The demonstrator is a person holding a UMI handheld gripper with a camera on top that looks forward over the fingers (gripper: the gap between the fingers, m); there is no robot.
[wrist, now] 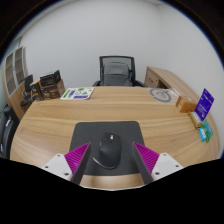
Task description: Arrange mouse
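A black computer mouse lies on a dark mouse mat on the wooden desk. My gripper is low over the near part of the mat, its fingers spread wide. The mouse stands between the two fingers with a gap at each side. The left pink pad and the right pink pad both stand clear of it. The mouse rests on the mat on its own.
A black office chair stands behind the desk's far edge. Papers lie at the far left, a purple box and a teal item at the right. A low shelf stands at the left.
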